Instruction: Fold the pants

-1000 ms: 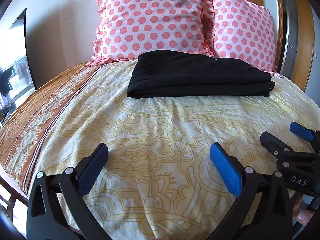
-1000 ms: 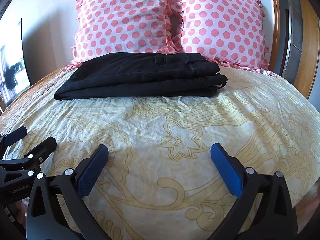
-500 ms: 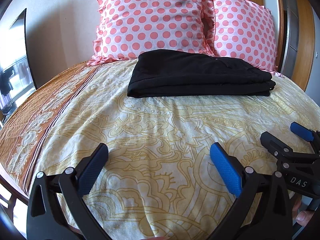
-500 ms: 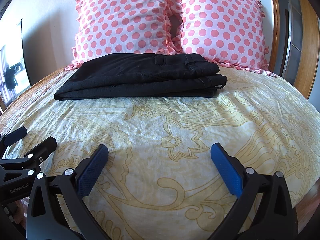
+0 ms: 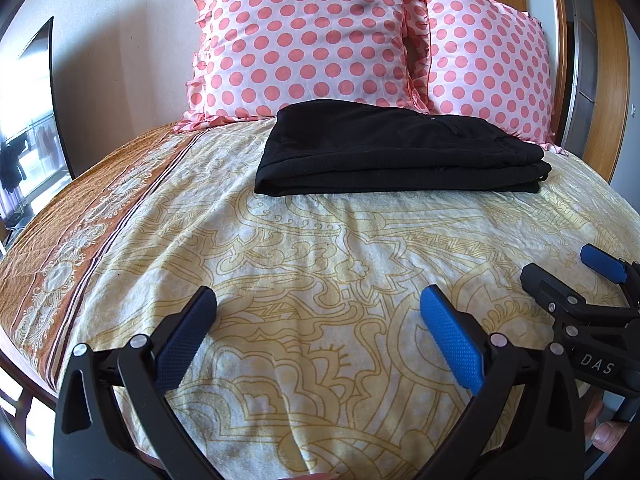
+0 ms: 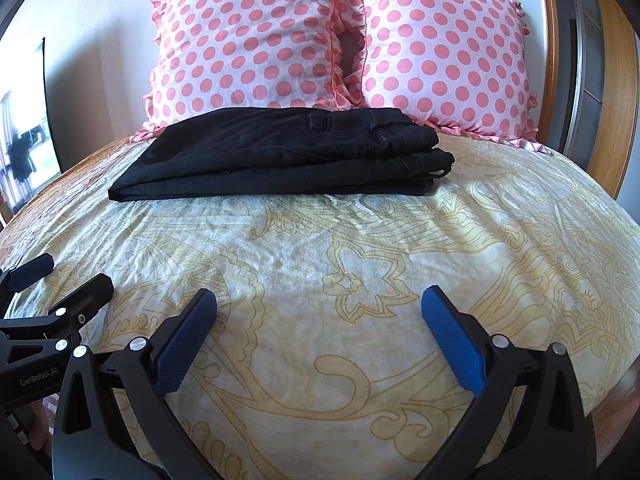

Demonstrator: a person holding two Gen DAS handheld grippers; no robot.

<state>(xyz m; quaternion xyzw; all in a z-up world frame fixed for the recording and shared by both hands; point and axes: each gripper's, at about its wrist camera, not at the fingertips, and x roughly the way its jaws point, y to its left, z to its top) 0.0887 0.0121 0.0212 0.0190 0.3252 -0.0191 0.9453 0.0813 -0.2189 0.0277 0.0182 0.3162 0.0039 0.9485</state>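
The black pants (image 5: pixel 400 148) are lying folded in a flat stack of layers on the bed (image 5: pixel 304 264). In the right wrist view the pants (image 6: pixel 280 156) are showing their waistband end on the right side of the stack, with a belt loop on top. The stack is sitting near the head of the bed, and its back edge is lying just in front of two pink pillows with red dots. The left pillow (image 5: pixel 308 36) and the right pillow (image 5: pixel 488 64) are leaning up side by side behind the pants.

The bed cover is showing yellow swirls on a pale cloth, and an orange band (image 5: pixel 80 232) is running along its left side.

The left gripper (image 5: pixel 318 320) is hanging over the near part of the bed, well apart from the pants. Its blue pads (image 5: pixel 452 340) are standing wide apart with nothing between them. The right gripper (image 6: pixel 318 320) is hanging beside it, also far from the pants, and its jaws are spread wide and holding nothing too. Each gripper is peeking into the edge of the other's view.
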